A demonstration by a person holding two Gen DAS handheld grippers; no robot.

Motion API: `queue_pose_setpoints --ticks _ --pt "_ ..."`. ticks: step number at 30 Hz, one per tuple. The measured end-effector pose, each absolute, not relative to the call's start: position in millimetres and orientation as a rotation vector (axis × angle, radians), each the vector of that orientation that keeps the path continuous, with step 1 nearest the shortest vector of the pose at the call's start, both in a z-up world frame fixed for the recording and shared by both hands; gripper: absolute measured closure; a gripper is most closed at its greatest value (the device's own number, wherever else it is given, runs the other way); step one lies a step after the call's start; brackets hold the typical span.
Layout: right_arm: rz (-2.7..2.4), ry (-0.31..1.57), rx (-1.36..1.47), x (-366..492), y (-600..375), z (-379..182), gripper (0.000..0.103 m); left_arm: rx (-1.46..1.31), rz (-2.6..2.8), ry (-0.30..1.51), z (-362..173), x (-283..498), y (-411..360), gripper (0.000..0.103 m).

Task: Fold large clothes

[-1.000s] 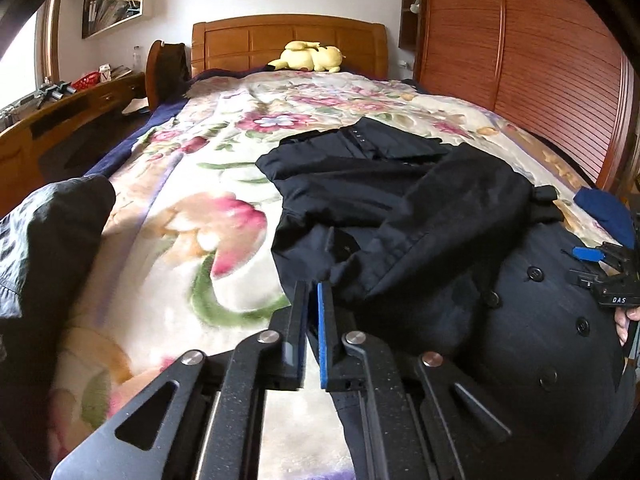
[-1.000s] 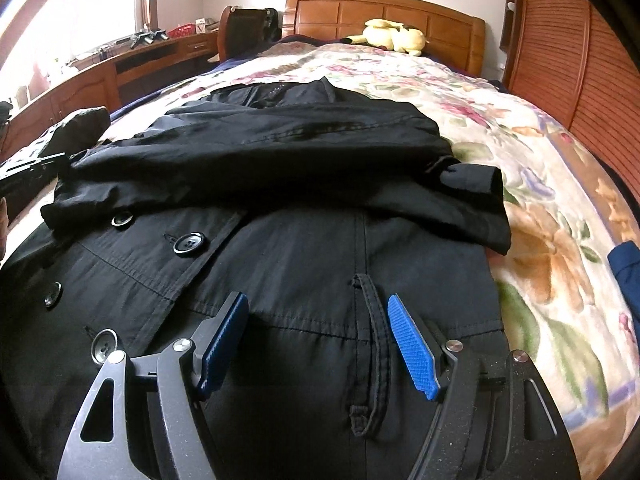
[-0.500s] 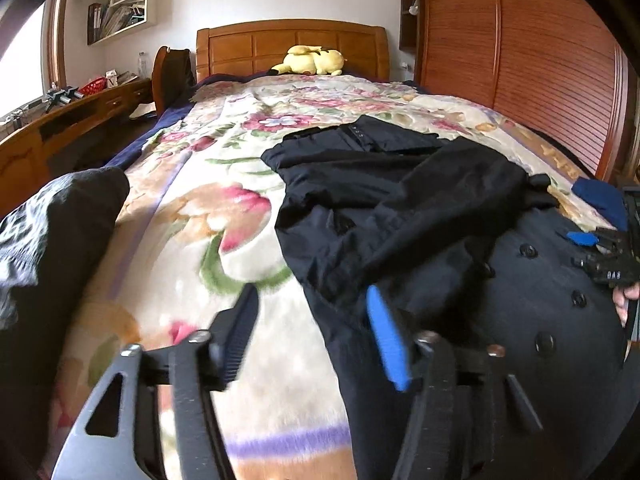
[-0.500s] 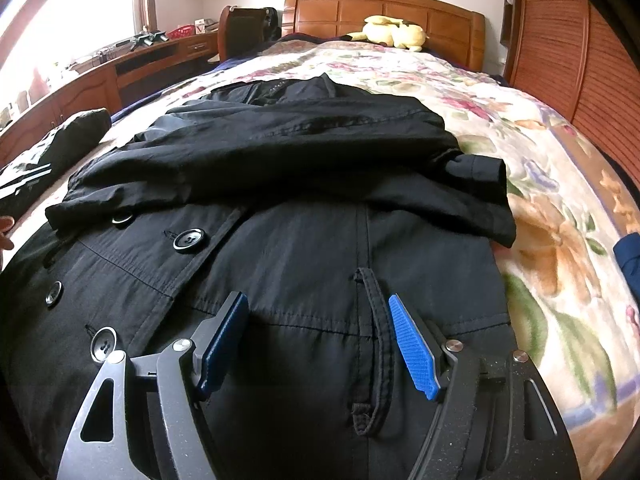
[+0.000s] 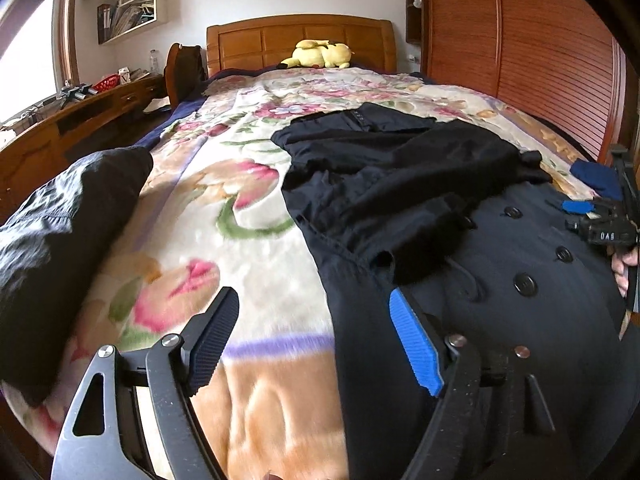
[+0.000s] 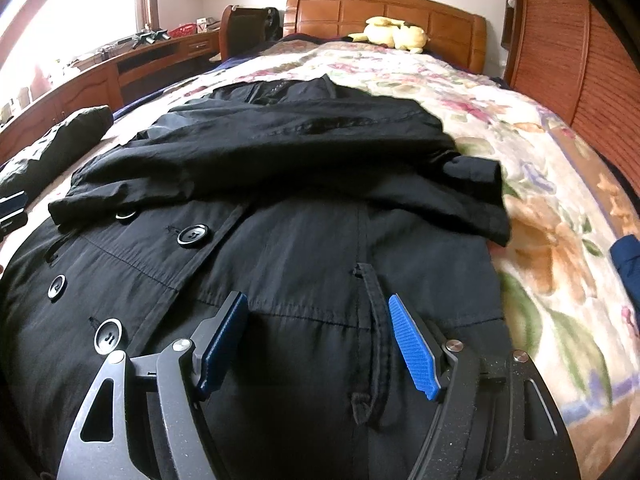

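A large black double-breasted coat [image 5: 460, 216] lies face up on the floral bedspread [image 5: 248, 208], its sleeves folded across the chest. My left gripper [image 5: 314, 304] is open and empty, low over the coat's left edge near the hem. My right gripper [image 6: 318, 312] is open and empty, low over the coat [image 6: 304, 208] by a belt loop [image 6: 374, 320]. The right gripper also shows at the right edge of the left wrist view [image 5: 600, 224].
A dark garment [image 5: 60, 236] lies bundled at the bed's left edge. A blue cloth [image 6: 628, 268] lies at the right edge. A yellow plush toy [image 5: 320, 54] sits by the wooden headboard [image 5: 300, 36]. A wooden desk [image 5: 60, 128] runs along the left, a slatted wardrobe [image 5: 540, 60] on the right.
My left gripper has opened from shut and moved back toward the coat's hem and left edge. My right gripper has stayed open and nearly still.
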State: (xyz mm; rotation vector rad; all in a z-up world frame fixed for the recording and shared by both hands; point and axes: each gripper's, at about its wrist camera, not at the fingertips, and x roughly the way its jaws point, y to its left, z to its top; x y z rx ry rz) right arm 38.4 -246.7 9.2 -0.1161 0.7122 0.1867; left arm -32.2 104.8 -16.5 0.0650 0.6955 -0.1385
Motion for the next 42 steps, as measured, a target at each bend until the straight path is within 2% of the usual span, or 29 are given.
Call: queue_pose_setpoints --ticks 18,41,42 --pt "0.097 0.688 -0.134 -74.1 -292.8 19.5 0.029 0.041 -0.111 0.753 -35.5 -95.9 108.0 0.024" --pt "0.117 0.709 -0.039 -85.4 -327.5 -4.1 0.029 0.081 -0.101 0.792 -41.3 -92.2 96.0 0.024" --pt "0.125 0.711 -0.047 -84.8 -325.9 -4.9 0.033 0.079 -0.102 0.791 -41.3 -92.5 95.8 0.024"
